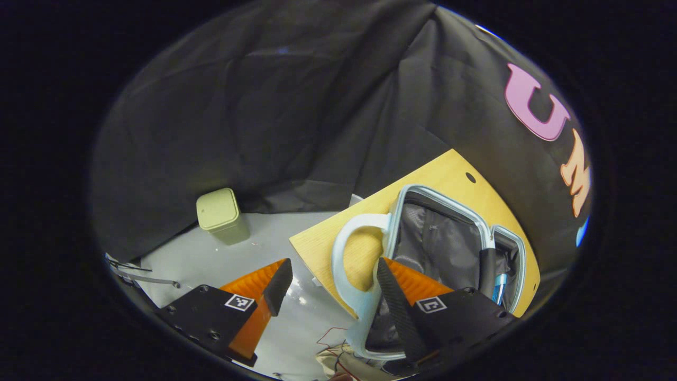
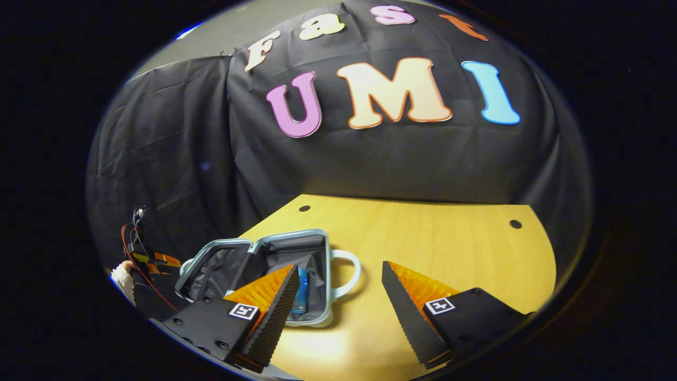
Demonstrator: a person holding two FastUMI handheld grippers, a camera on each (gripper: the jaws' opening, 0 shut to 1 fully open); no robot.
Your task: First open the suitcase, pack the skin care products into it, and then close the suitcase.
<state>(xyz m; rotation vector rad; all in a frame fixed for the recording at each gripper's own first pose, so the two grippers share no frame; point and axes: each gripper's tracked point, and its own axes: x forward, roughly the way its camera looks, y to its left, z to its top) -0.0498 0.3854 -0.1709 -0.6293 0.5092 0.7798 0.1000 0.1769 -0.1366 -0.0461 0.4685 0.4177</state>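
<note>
Pale blue, the case (image 2: 264,275) lies open near the table's (image 2: 423,238) left front corner, its two halves side by side, grey lining up. A blue bottle (image 2: 301,291) rests in the handle-side half; a dark tube-like thing (image 1: 487,270) lies along the hinge, though what it is I cannot tell. The left gripper (image 1: 330,288) is the nearer: its fingers stand apart, one just over the handle (image 1: 349,259), the other out over the floor (image 1: 254,248). The right gripper (image 2: 338,296) hovers, also spread wide, with the case off to its left. Closing, I judge, means folding one half over along the hinge, which runs front to back. A bin (image 1: 222,214) stands on the floor.
</note>
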